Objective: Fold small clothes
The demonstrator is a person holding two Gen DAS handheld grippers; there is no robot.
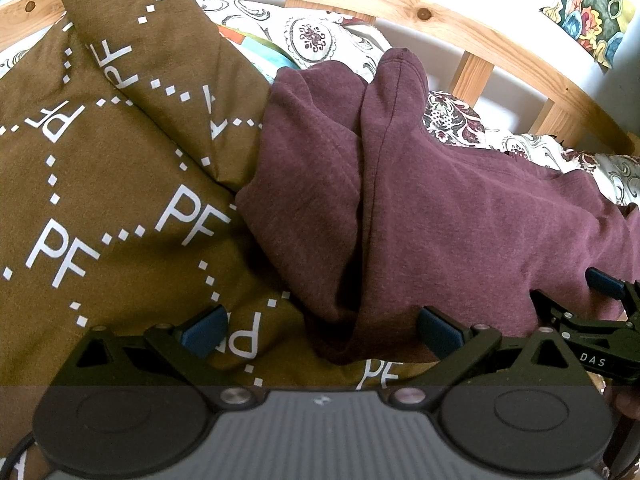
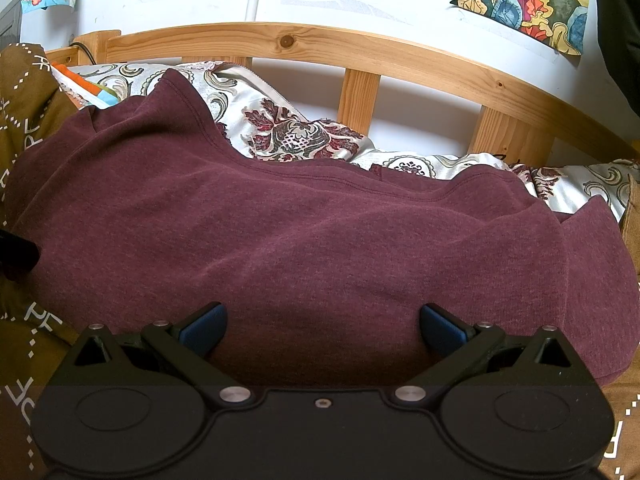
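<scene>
Nearest my lenses sit the two claws, both with their blue pads spread wide and nothing between them. I have the left claw (image 1: 320, 330) hovering at the near hem of the maroon sweatshirt (image 2: 304, 232), over its left end, where a sleeve or side panel is bunched into upright folds. I have the right claw (image 2: 322, 328) over the near hem further along the sweatshirt, close to its middle.

I count one sweatshirt, two claws, one olive-brown duvet (image 1: 100, 184) printed with white letters under and left of the sweatshirt, and patterned pillows (image 2: 296, 136) beyond it; how many pillows I cannot tell. A wooden headboard (image 2: 360, 52) runs behind the pillows.

I judge I am between grasps, early in the fold: the body lies spread but rumpled, the left end not yet flat. My next move calls for closing each claw on one cloth layer at the hem or the bunched sleeve, then carrying it over the sweatshirt's middle without dragging the duvet along.
</scene>
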